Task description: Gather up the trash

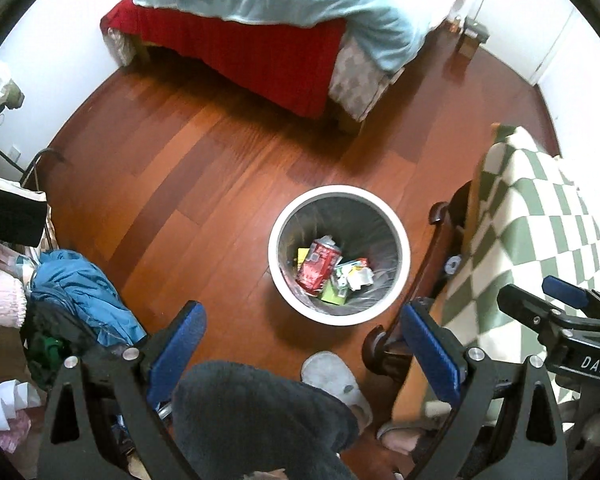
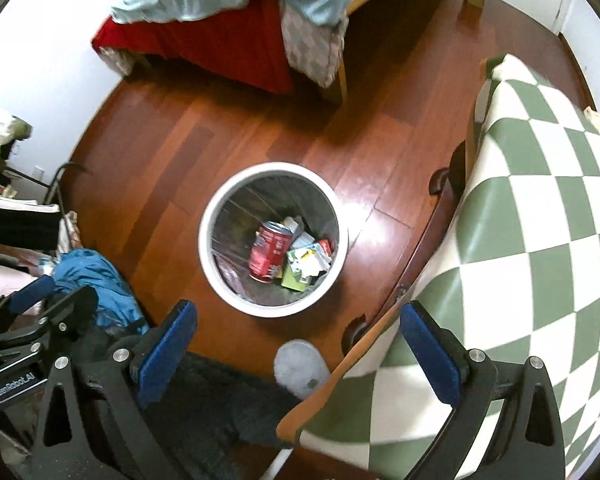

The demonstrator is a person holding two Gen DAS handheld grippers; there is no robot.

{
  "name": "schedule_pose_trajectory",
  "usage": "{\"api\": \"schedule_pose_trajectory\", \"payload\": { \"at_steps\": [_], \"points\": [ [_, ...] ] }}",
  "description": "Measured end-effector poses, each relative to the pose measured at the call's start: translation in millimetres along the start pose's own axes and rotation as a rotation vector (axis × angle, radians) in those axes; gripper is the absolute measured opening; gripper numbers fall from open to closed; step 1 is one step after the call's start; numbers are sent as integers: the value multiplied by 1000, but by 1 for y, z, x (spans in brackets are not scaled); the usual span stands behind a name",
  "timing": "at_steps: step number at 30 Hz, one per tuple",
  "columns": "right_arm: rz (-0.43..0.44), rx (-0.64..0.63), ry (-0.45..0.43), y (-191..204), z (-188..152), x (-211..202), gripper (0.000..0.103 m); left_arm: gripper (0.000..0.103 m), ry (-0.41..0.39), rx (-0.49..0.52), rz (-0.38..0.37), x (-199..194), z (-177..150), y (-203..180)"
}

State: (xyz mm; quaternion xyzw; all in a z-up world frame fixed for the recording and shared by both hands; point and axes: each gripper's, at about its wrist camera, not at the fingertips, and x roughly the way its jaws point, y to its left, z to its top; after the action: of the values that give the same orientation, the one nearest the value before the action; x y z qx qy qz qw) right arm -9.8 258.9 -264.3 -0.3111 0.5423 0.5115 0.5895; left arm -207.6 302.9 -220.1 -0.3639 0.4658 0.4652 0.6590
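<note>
A white round trash bin (image 1: 400, 236) (image 2: 208, 248) with a clear liner stands on the wooden floor. Inside lie a crushed red can (image 1: 318, 266) (image 2: 269, 251), green and white wrappers (image 1: 348, 280) (image 2: 304, 266) and crumpled paper. My left gripper (image 1: 304, 340) is open and empty, held above the floor just short of the bin. My right gripper (image 2: 298, 344) is open and empty, above the bin's near side and the table edge. Each gripper shows at the edge of the other's view: the right gripper (image 1: 556, 300) and the left gripper (image 2: 40, 300).
A table with a green-and-white checkered cloth (image 1: 540, 232) (image 2: 540, 220) stands right of the bin. A bed with red and light-blue covers (image 1: 260, 20) (image 2: 220, 12) is at the back. Piled clothes (image 1: 84, 292) (image 2: 96, 284) lie left. The person's leg and grey slipper (image 1: 336, 380) (image 2: 300, 368) are below.
</note>
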Motion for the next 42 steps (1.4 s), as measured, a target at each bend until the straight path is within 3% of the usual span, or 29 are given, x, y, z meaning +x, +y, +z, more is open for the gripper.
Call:
{"api": "schedule_pose_trajectory", "payload": {
  "at_steps": [10,19,27,42],
  "points": [
    [105,-56,-100,7,-24,-111,102,99,-97,-3,-85,-88,-15,-9],
    [215,-110,-123,18,-46,-180,103,99,-158,-21,-195,-155,-29,-12],
    [280,-140,-115,27,-54,-213,103,99,-165,-36,-238,-181,-40,-10],
    [282,-152,-79,36,-51,-220,103,99,-143,-37,-253,-187,-38,-8]
  ]
}}
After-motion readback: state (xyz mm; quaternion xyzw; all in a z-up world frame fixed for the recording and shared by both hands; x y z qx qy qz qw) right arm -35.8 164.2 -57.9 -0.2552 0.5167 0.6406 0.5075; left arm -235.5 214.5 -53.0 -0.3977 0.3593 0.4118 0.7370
